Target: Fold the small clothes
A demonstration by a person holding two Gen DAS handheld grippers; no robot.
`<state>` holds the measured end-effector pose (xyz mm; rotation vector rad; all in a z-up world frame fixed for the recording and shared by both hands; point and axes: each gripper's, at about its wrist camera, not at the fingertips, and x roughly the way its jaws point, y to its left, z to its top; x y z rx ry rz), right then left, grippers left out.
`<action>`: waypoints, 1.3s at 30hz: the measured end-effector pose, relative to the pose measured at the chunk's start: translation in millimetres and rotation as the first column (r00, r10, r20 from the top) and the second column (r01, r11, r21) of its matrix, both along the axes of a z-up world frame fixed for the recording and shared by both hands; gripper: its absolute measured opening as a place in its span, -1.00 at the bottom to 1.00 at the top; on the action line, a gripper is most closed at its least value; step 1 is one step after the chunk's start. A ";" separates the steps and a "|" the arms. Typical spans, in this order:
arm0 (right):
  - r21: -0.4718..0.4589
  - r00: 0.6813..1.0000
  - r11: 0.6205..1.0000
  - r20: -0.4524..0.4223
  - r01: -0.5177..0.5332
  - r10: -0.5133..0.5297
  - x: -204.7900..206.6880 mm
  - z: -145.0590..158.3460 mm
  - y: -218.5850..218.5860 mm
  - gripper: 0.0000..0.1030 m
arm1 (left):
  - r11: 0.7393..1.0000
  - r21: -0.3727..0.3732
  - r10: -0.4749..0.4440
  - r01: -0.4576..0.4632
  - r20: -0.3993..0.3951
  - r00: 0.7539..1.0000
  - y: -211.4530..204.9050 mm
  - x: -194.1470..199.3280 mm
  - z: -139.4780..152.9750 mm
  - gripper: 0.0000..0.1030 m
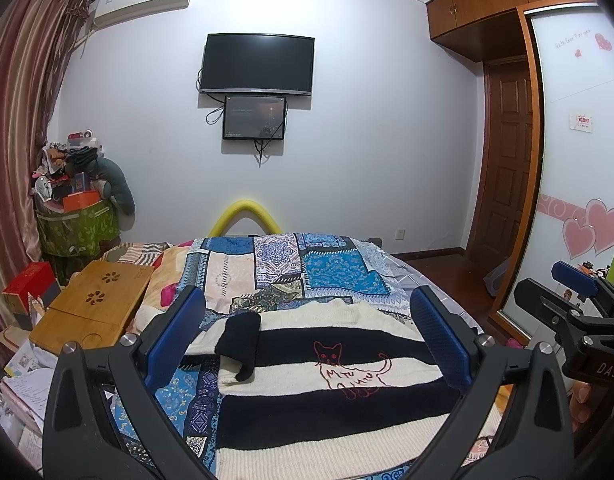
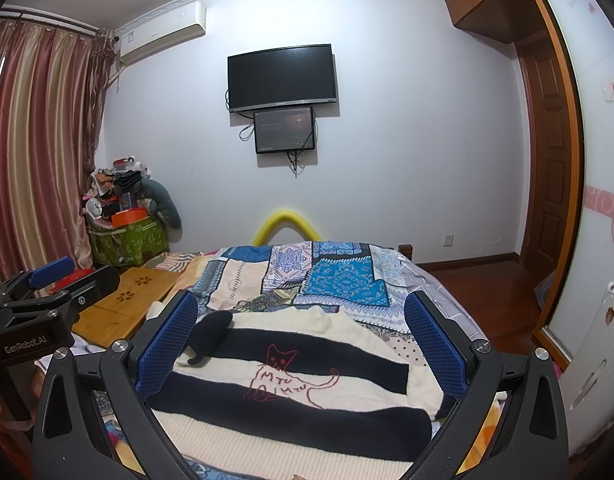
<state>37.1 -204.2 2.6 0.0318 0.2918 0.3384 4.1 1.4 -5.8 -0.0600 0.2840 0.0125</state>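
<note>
Both the left gripper [image 1: 307, 336] and right gripper [image 2: 303, 344] gape wide and empty above the striped sweater [image 1: 327, 392], whose sleeve [image 1: 243, 340] looks tucked in, with further folds apparently left.

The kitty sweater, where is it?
The striped sweater lies flat on the patchwork blanket, between both open grippers, in both views.

White wall [image 1: 367, 140] at 12 o'clock w/ dark TV [image 1: 258, 63], smaller screen [image 1: 254, 117] just below. AC unit [image 1: 141, 0] at 11, striped curtains [image 1: 15, 120] at 9. Wood wardrobe [image 1: 503, 4] and door [image 1: 507, 160] at 2. Patchwork bedspread [image 1: 283, 272] centre; bamboo tray [image 1: 91, 304] at 8.
</note>
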 end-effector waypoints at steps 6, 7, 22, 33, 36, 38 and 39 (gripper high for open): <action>0.000 1.000 1.000 0.000 -0.001 0.001 0.3 -0.5 0.4 0.99 | 1.000 0.001 0.000 0.000 0.000 1.000 0.2 -0.5 0.3 1.00; 0.000 1.000 1.000 -0.001 0.000 0.000 0.2 0.1 -0.1 1.00 | 1.000 0.001 0.001 -0.001 0.000 1.000 -0.8 0.1 -0.6 1.00; -0.009 1.000 1.000 -0.023 0.005 -0.006 7.1 -8.7 4.6 0.99 | 1.000 0.003 0.010 -0.010 -0.005 1.000 1.9 3.0 -1.2 1.00; -0.041 0.998 0.999 -0.066 -0.004 0.001 40.3 -17.5 13.5 0.99 | 0.999 -0.004 0.041 -0.041 -0.063 0.997 34.6 43.6 -9.2 1.00; -0.052 0.996 0.999 -0.090 -0.004 0.000 54.6 -23.7 13.4 1.00 | 0.996 -0.030 0.080 -0.082 -0.079 0.994 55.1 60.2 -15.5 1.00; -0.053 0.994 0.999 -0.113 -0.003 -0.003 67.6 -30.0 13.4 0.99 | 0.992 -0.039 0.119 -0.123 -0.093 0.989 69.8 72.3 -21.6 1.00; -0.055 0.992 0.998 -0.123 0.000 -0.007 73.6 -32.9 11.9 0.99 | 0.990 -0.040 0.134 -0.139 -0.105 0.985 76.6 78.8 -25.3 1.00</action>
